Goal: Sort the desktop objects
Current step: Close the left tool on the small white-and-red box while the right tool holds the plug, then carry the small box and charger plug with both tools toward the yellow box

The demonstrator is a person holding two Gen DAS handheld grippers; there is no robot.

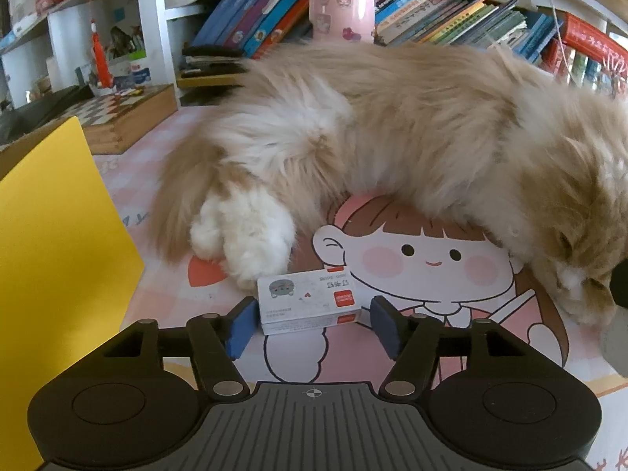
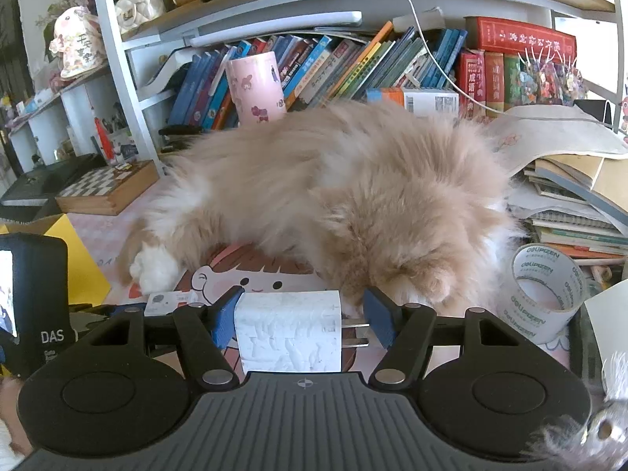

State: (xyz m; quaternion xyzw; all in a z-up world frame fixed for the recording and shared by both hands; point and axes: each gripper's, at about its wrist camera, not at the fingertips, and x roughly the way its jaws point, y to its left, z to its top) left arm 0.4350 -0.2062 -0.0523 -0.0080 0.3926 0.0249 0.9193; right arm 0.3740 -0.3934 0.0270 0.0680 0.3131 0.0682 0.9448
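A small white staple box (image 1: 308, 306) lies on the pink cartoon desk mat (image 1: 431, 263), just in front of a cat's white paw. My left gripper (image 1: 310, 327) straddles it: the left blue pad touches the box's end, the right pad stands a little apart, so it is open. The same box (image 2: 168, 302) shows at the left of the right wrist view. My right gripper (image 2: 300, 322) is shut on a white charger plug (image 2: 288, 329), one pad against its body and its two metal prongs pointing at the other pad.
A fluffy cream cat (image 1: 392, 129) lies across the mat, head at the right. A yellow folder (image 1: 51, 255) stands at the left, with a chessboard box (image 1: 121, 117) behind it. A tape roll (image 2: 545, 302) and stacked books (image 2: 569, 212) sit at the right. A pink cup (image 1: 341, 0) fronts the bookshelf.
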